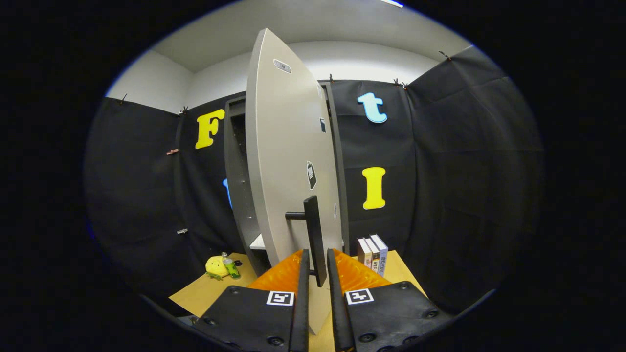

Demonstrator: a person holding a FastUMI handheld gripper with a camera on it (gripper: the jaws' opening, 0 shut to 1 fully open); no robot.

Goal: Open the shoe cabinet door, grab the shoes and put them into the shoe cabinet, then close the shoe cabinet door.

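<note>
The grey shoe cabinet (237, 186) stands on the tan tabletop against the booth wall. Its door (288, 161) is swung wide open toward me, almost edge-on. A black vertical bar handle (313, 230) sticks out from the door's lower part. My gripper (318, 252) is at that handle, whose lower end lies between the two fingers, and both fingers close in on it from the sides. A pale shelf (258, 242) shows inside the cabinet behind the door's edge. The rest of the interior is hidden by the door.
Three upright books (374, 252) stand right of the cabinet. A yellow soft toy (216, 266) and a small green bottle (231, 268) lie left of it on the tan tabletop (200, 293). Black cloth walls close in on all sides.
</note>
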